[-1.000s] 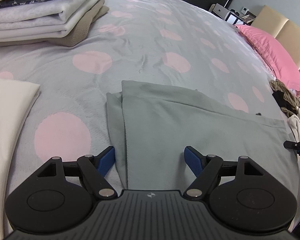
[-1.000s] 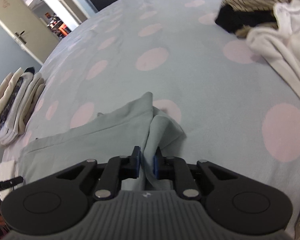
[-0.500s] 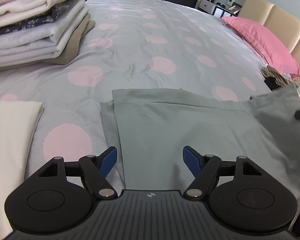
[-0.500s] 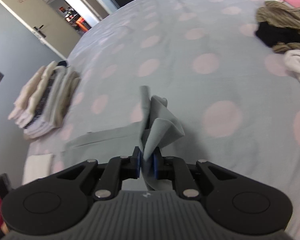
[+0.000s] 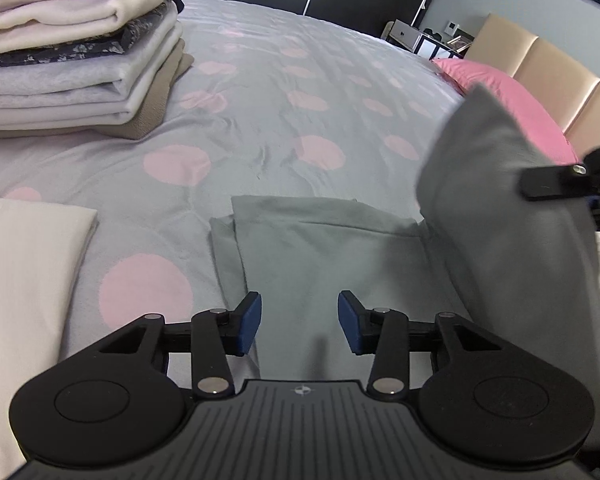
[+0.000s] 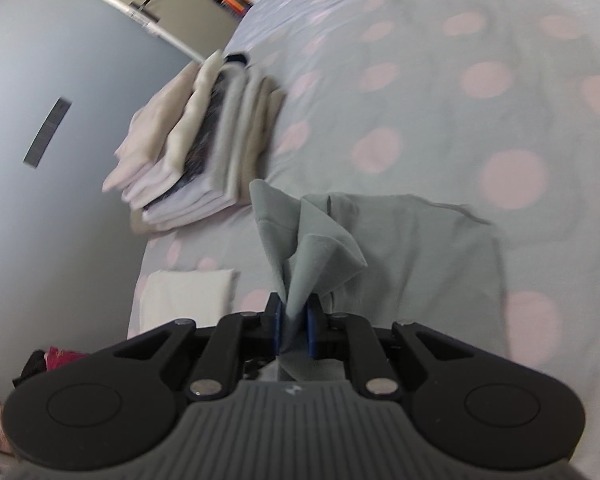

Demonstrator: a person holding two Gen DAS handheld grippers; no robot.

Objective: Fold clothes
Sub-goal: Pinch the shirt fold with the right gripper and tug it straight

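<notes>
A grey-green garment (image 5: 320, 248) lies flat on the polka-dot bed cover (image 5: 260, 140). My left gripper (image 5: 300, 322) hovers over its near edge. The jaws are closing, the blue pads are still apart and do not press the cloth under them. My right gripper (image 6: 294, 320) is shut on the garment's other end (image 6: 308, 256), which bunches up out of the jaws. In the left wrist view that lifted end (image 5: 500, 208) hangs as a big fold at the right, with my right gripper (image 5: 556, 180) on it.
A tall stack of folded clothes (image 5: 80, 60) stands at the far left of the bed, also the stack (image 6: 204, 136) in the right wrist view. A folded cream cloth (image 5: 20, 280) lies near left. A pink pillow (image 5: 520, 112) and beige headboard (image 5: 560, 92) are far right.
The right gripper has swept up and across with the garment's end, folding it over toward the stack side. The left gripper's jaws have narrowed and it rose slightly.
</notes>
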